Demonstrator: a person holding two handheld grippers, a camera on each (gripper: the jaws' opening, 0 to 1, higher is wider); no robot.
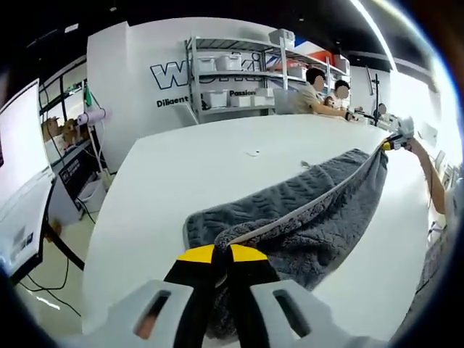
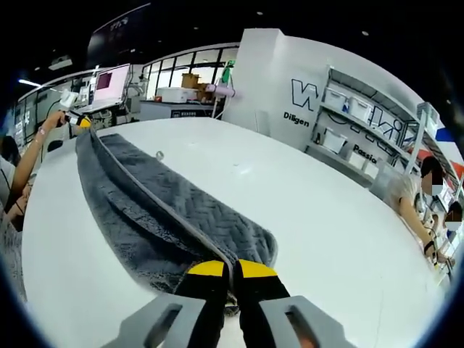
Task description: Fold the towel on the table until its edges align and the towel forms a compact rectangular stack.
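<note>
Left tool (image 1: 222, 255) has its yellow-tipped jaws pressed together on one end of the grey towel (image 1: 304, 217), pinching the folded edge near the close corner. From this tool the towel runs away across the white tabletop (image 1: 188, 167) to the far end, where the other tool is seen small, also holding the cloth. The towel is already doubled along its length, and its light border runs as a line from one tool to the other.

In the right gripper view, the right tool (image 2: 232, 270) is also closed on the towel (image 2: 167, 210), gripping the opposite end, and the cloth stretches away toward the far-left side, where a person's hand (image 2: 52, 123) holds the left tool. The long strip lies partly on the tabletop (image 2: 312, 217), and the middle seems to sag a little.

I judge that the step in hand is bringing the two ends together for the next fold. To do it well, both tools should keep light tension so the border stays straight, move at the same height, and lay one end exactly over the other. If one side goes faster, the edges will probably not match.
</note>
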